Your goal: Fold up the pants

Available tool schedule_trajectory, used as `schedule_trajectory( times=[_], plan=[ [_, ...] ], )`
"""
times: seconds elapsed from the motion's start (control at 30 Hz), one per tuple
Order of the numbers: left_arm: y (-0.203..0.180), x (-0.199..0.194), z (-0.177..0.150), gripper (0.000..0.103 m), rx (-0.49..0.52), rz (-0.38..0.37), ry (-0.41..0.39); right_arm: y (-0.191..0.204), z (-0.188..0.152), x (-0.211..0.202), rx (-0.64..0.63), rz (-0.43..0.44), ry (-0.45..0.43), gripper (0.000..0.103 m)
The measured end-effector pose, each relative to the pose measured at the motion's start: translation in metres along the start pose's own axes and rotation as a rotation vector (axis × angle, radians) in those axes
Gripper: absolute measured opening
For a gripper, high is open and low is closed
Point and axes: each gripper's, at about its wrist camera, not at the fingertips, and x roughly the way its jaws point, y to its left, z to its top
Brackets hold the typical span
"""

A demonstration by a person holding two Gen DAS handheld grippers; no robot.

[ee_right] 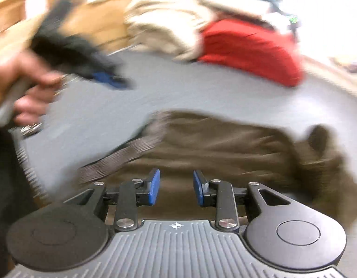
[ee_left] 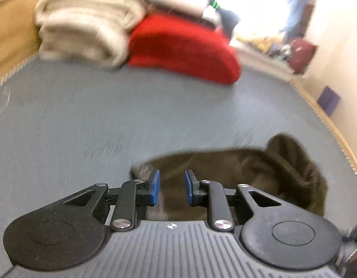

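In the left wrist view, the left gripper is seen with its blue-padded fingers parted by a clear gap, and nothing is held between them. Beneath and beyond the fingers, the olive-brown pants are laid bunched on the grey mat, towards its near right part, with a rumpled fold raised at their right end. At the far edge of the mat, a folded red garment is seen just beside a stack of cream-coloured folded cloth. The wooden table is visible around the mat. The whole view is smeared by motion blur.

In the right wrist view, the right gripper is likewise shown spread apart, with a wide gap between its blue pads and nothing gripped. The pants are spread directly under and ahead of it, and the ribbed waistband is seen running to the left onto the mat. At upper left, the left hand is seen around the left gripper, which is held above the mat, well apart from the pants; its opening cannot be told in this view owing to blur. The red garment and the cream stack are seen at the far side.
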Motion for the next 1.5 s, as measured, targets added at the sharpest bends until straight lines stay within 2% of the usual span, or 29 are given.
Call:
schedule_trajectory(
  times=[0.13, 0.2, 0.27, 0.3, 0.37, 0.4, 0.43, 0.5, 0.57, 0.67, 0.8, 0.9, 1.0, 1.03, 1.1, 1.17, 1.33, 1.4, 1.5],
  plan=[
    [-0.034, -0.035, 0.016, 0.024, 0.047, -0.046, -0.1, -0.082, 0.012, -0.038, 0.068, -0.156, -0.075, 0.042],
    [-0.051, -0.043, 0.006, 0.024, 0.065, -0.042, -0.131, -0.126, 0.013, -0.04, 0.109, -0.227, -0.077, 0.044],
    [-0.061, -0.035, -0.015, 0.024, 0.05, -0.042, -0.136, -0.168, 0.01, -0.03, 0.193, -0.284, -0.045, 0.053],
    [-0.068, -0.024, -0.027, 0.024, 0.047, -0.031, -0.092, -0.186, 0.006, -0.022, 0.242, -0.295, -0.021, 0.053],
    [-0.075, 0.011, -0.044, 0.024, 0.014, -0.023, 0.067, -0.221, -0.004, -0.001, 0.361, -0.302, 0.024, 0.053],
    [-0.071, 0.018, -0.048, 0.024, -0.019, -0.046, 0.102, -0.233, -0.009, 0.009, 0.418, -0.298, 0.039, 0.053],
    [-0.072, 0.025, -0.048, 0.024, -0.034, -0.066, 0.13, -0.243, -0.015, 0.019, 0.474, -0.295, 0.048, 0.053],
    [-0.076, 0.035, -0.047, 0.025, 0.003, -0.05, 0.138, -0.265, -0.029, 0.038, 0.581, -0.293, 0.05, 0.054],
    [-0.077, 0.047, -0.047, 0.025, 0.035, -0.033, 0.16, -0.279, -0.036, 0.055, 0.7, -0.286, 0.12, 0.054],
    [-0.07, 0.067, -0.047, 0.025, 0.019, -0.037, 0.206, -0.296, -0.035, 0.067, 0.825, -0.237, 0.094, 0.057],
    [-0.064, 0.083, -0.047, 0.026, 0.038, -0.017, 0.227, -0.307, -0.027, 0.096, 0.759, -0.278, 0.145, 0.058],
    [-0.059, 0.083, -0.049, 0.028, 0.035, -0.026, 0.236, -0.314, -0.026, 0.115, 0.789, -0.273, 0.197, 0.058],
    [-0.063, 0.082, -0.05, 0.038, 0.066, -0.023, 0.224, -0.311, -0.02, 0.124, 0.768, -0.268, 0.22, 0.058],
    [-0.064, 0.082, -0.051, 0.038, 0.076, -0.018, 0.221, -0.31, -0.02, 0.129, 0.753, -0.27, 0.222, 0.058],
    [-0.064, 0.083, -0.052, 0.038, 0.081, -0.014, 0.226, -0.304, -0.018, 0.137, 0.713, -0.282, 0.234, 0.052],
    [-0.062, 0.083, -0.053, 0.038, 0.077, -0.015, 0.23, -0.3, -0.017, 0.14, 0.664, -0.286, 0.245, 0.012],
    [-0.063, 0.078, -0.054, 0.038, 0.072, -0.014, 0.227, -0.3, -0.017, 0.115, 0.578, -0.315, 0.202, 0.012],
    [-0.065, 0.074, -0.054, 0.038, 0.072, -0.02, 0.223, -0.304, -0.021, 0.093, 0.563, -0.321, 0.167, 0.011],
    [-0.071, 0.068, -0.057, 0.038, 0.083, -0.033, 0.22, -0.313, -0.036, 0.061, 0.552, -0.337, 0.164, 0.011]
  ],
)
